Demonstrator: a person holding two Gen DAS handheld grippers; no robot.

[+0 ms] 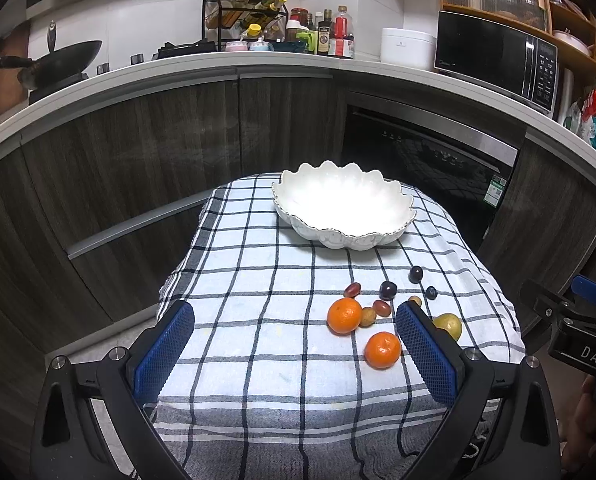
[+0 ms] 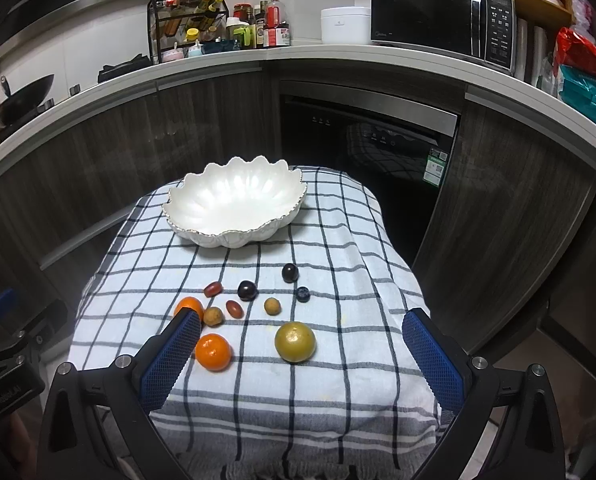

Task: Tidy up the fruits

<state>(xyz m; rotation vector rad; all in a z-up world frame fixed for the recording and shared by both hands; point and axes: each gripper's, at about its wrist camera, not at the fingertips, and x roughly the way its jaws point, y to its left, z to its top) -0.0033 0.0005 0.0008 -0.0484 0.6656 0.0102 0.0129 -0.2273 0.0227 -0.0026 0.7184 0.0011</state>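
An empty white scalloped bowl point(image 1: 343, 206) point(image 2: 234, 204) stands at the far end of a checked cloth point(image 1: 258, 272) point(image 2: 337, 264). Loose fruit lies nearer: two oranges point(image 1: 344, 315) point(image 1: 382, 349) point(image 2: 213, 352) point(image 2: 188, 306), a yellow-green fruit point(image 2: 295, 341) point(image 1: 449, 325), dark plums point(image 2: 247, 290) point(image 2: 290, 272), red grapes point(image 2: 212, 289) point(image 2: 234, 309), small brown fruits point(image 2: 272, 306) point(image 2: 212, 316) and a blueberry point(image 2: 303, 294). My left gripper point(image 1: 294, 322) is open and empty, left of the fruit. My right gripper point(image 2: 301, 328) is open and empty, with the yellow-green fruit between its fingers in view.
The cloth covers a small table in front of dark kitchen cabinets point(image 1: 138, 168) and a built-in dishwasher point(image 2: 369, 140). The counter behind holds a wok point(image 1: 58, 60), a spice rack point(image 1: 246, 12), bottles, a rice cooker point(image 2: 345, 24) and a microwave point(image 2: 441, 20).
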